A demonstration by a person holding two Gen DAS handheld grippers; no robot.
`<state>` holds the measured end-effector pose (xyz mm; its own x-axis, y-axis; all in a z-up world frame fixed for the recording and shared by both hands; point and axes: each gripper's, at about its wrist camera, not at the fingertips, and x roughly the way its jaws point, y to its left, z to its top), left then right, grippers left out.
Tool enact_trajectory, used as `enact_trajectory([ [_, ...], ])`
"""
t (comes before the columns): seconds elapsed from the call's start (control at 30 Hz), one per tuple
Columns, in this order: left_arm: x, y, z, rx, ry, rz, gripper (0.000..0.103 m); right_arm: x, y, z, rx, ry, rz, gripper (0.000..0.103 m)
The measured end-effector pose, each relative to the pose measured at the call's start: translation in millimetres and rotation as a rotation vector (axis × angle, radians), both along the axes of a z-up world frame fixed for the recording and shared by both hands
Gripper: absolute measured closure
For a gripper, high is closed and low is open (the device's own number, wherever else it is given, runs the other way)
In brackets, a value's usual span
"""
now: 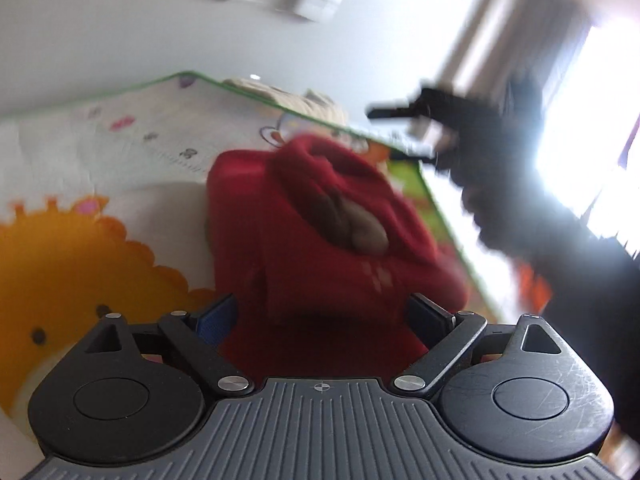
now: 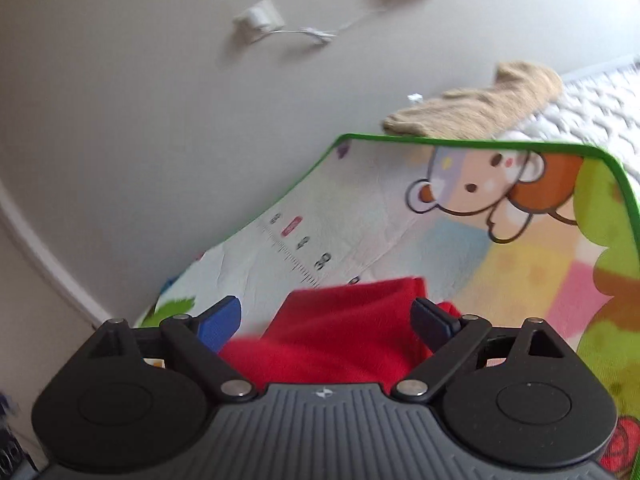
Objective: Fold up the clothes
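A red garment (image 1: 280,208) lies bunched on a cartoon play mat (image 1: 72,148); a brownish lining shows inside its opening (image 1: 356,228). My left gripper (image 1: 322,316) is open, its fingers spread wide around the near part of the red cloth. In the right wrist view the same red garment (image 2: 352,304) lies on the mat (image 2: 520,272), and my right gripper (image 2: 328,318) is open with the cloth between its spread fingers. Whether the fingers touch the cloth cannot be told. The left view is blurred by motion.
A black-sleeved hand (image 1: 512,184) holding a dark tool sits at the upper right of the left view. A beige garment (image 2: 480,104) lies past the mat's green edge on a white quilt (image 2: 592,108). A white charger and cable (image 2: 260,20) rest on the pale surface behind.
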<state>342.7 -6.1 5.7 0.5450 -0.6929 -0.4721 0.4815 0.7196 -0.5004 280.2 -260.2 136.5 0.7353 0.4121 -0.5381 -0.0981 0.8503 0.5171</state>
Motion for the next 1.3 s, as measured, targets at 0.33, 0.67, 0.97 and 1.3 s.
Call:
enact_trajectory([
  [0.33, 33, -26, -19, 0.113, 0.044, 0.018, 0.006, 68, -28, -37, 0.484, 0.066, 0.004, 0.009],
  [0.67, 44, -35, -40, 0.121, 0.073, 0.011, 0.005, -45, -13, -34, -0.04, 0.017, -0.094, 0.0],
  [0.97, 43, -31, -50, 0.087, 0.117, 0.027, 0.004, -90, -30, -99, 0.221, 0.188, -0.114, 0.0],
  [1.3, 61, -54, -23, 0.102, 0.023, 0.047, 0.004, -61, -6, -68, 0.151, 0.055, -0.118, 0.0],
])
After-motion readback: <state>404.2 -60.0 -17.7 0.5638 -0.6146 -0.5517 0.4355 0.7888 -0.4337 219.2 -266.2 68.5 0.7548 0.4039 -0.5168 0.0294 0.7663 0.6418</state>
